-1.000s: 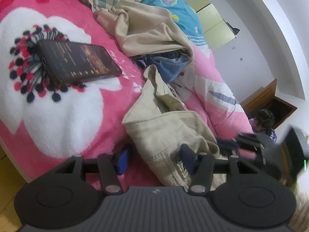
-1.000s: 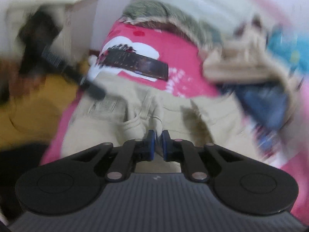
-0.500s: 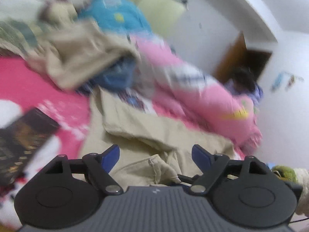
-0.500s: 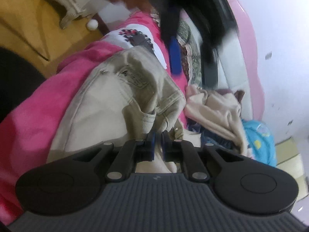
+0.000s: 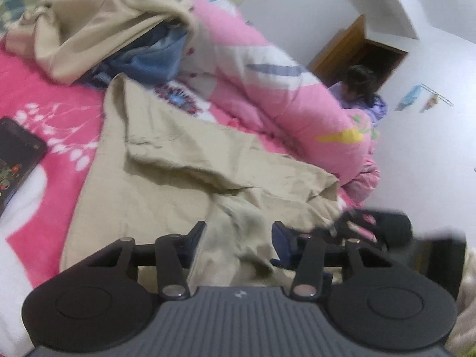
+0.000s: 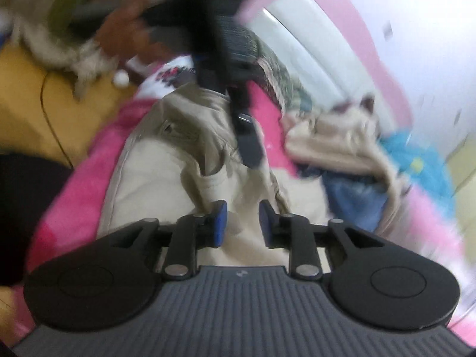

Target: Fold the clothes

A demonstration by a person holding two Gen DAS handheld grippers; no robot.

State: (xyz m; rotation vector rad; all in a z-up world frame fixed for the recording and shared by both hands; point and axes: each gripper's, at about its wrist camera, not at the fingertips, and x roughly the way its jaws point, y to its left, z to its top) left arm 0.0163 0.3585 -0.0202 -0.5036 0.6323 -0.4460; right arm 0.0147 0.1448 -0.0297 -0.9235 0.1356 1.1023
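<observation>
1. Trousers (image 5: 166, 175) of beige cloth are spread over the pink bedspread (image 5: 50, 101), with one fold laid across the middle and a loose bunched end at 6 o'clock of the left wrist view.
2. The left tongs (image 5: 238, 238) are held wide open; the bunched cloth lies between the jaws, but no clamping is seen.
3. The right tongs (image 6: 241, 223) are held partly open above the same cloth, and nothing is gripped; the view is blurred.
4. The right tongs are also seen at 4 o'clock of the left view, at the edge of the trousers.
5. The fold is judged early: creases are untidy, and at least one more fold and smoothing are left.
6. A further heap of clothes (image 5: 89, 26), beige over blue, is left unfolded at 11 o'clock.
7. A dark phone (image 5: 15, 154) lies at 9 o'clock, just beside the trouser edge; it is to be kept clear.
8. A rolled pink quilt (image 5: 285, 89) bounds the room from 1 to 3 o'clock, touching the far trouser edge.
9. The bed edge is close at 6 o'clock, so open room is judged narrow.
10. A person (image 5: 360, 89) is seen beyond the quilt.
</observation>
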